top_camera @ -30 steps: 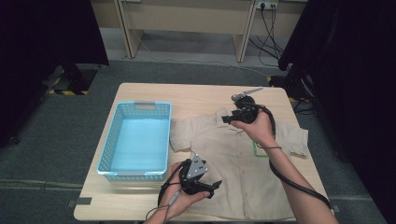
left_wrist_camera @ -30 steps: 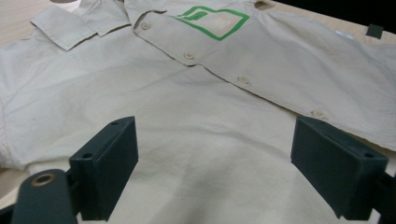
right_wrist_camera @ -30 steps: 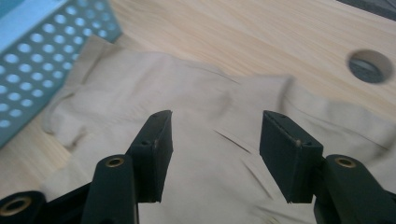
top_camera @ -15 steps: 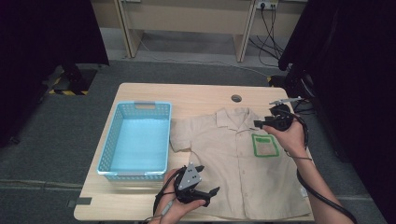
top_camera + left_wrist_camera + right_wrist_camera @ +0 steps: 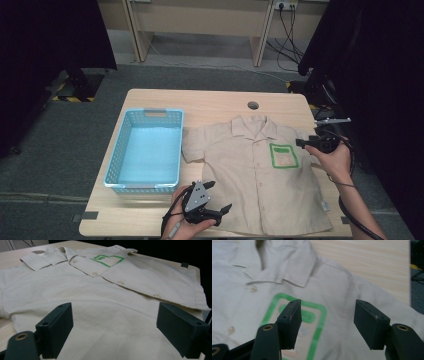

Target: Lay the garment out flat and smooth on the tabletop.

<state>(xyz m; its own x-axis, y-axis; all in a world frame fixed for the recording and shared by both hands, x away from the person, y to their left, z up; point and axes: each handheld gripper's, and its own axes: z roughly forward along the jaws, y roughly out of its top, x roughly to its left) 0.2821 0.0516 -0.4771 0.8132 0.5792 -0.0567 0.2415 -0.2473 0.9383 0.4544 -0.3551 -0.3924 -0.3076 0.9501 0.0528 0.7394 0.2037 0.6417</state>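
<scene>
lying flat, buttoned, on the table [image 5: 220, 102] right of the blue basket [image 5: 145, 150]: beige shirt [image 5: 255, 175]. left gripper [image 5: 217, 197] gaping over its hem; right gripper [image 5: 302, 142] at its sleeve, empty, jaws just opening.

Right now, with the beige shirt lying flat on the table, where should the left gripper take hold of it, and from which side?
Grip the bottom hem of the beige shirt, coming in low from the table's near edge. The left gripper is already there with its jaws open, and the hem is a free edge a jaw could probably slide under.
</scene>
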